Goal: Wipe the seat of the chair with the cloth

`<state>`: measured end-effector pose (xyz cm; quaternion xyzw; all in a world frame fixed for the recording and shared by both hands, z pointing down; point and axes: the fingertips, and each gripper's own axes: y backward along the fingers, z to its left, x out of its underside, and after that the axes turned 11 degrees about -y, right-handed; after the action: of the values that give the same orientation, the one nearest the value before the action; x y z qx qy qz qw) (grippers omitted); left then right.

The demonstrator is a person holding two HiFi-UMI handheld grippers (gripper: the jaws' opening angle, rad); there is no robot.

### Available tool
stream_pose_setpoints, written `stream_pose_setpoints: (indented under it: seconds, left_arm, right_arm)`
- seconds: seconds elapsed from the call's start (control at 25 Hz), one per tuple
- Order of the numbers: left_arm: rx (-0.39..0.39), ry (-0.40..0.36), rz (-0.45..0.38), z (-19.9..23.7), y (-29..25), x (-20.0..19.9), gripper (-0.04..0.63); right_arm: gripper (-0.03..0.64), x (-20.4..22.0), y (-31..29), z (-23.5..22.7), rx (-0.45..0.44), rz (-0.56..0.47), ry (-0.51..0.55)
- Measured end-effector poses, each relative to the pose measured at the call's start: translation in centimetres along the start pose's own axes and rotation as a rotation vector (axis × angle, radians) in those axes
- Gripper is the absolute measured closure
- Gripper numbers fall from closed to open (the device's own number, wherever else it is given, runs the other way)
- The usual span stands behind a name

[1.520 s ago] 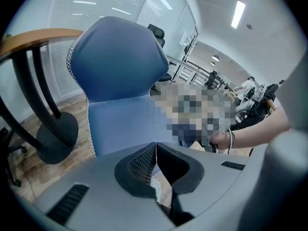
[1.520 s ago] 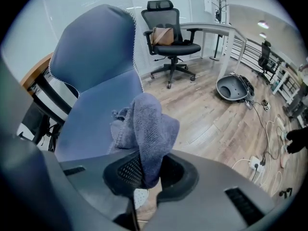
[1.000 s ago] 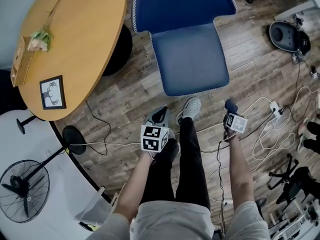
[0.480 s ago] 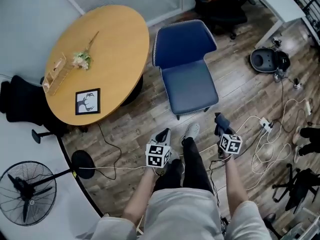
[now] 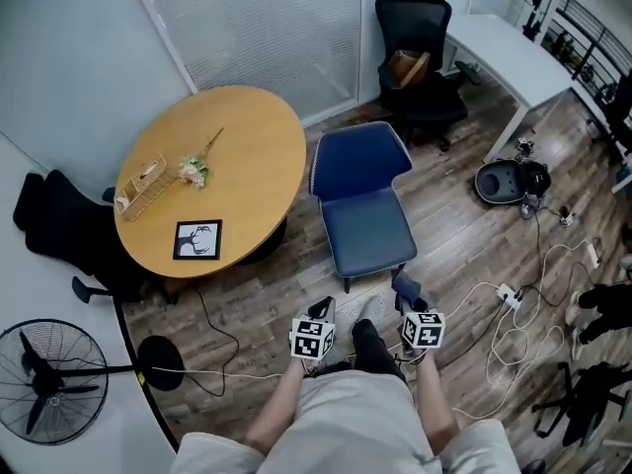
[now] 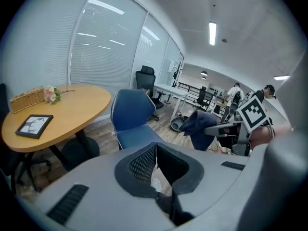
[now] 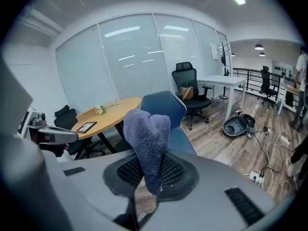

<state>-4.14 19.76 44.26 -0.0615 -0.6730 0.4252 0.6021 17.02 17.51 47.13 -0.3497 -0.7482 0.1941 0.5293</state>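
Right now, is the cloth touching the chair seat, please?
No, the right gripper holds the cloth in the air, short of the seat.

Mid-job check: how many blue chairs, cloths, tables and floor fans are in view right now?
Blue chair: 1
Cloth: 1
Tables: 2, the round wooden table and the white desk
Floor fan: 1
Total: 5
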Motion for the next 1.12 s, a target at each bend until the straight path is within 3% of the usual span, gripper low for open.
stream_pose_setpoints:
  seconds: [0.32, 0.56, 0.8, 1.12]
  left_arm:
    - [0.017, -0.018, -0.074, -1.1, 0.6, -5.0, 0.568]
    - [-0.002, 0.029, -0.061, -0.5, 1.6, -3.2, 0.568]
    - [-0.028, 0.078, -0.055, 0.7, 2.5, -1.9, 0.568]
    - [-0.016, 0.064, -0.070, -0.7, 2.6, -2.7, 0.568]
  right_arm:
    - [0.557, -1.0, 2.5, 3.5, -0.020, -0.066, -0.099]
    - [0.557, 2.0, 3.2, 4.9, -0.021, -0.027, -0.063]
    - [0.557, 2.4, 3.2, 5.8, -0.040, -0.027, -0.036]
    - [0.558, 2.2, 3.9, 5.6, -0.056, -0.042, -0.036]
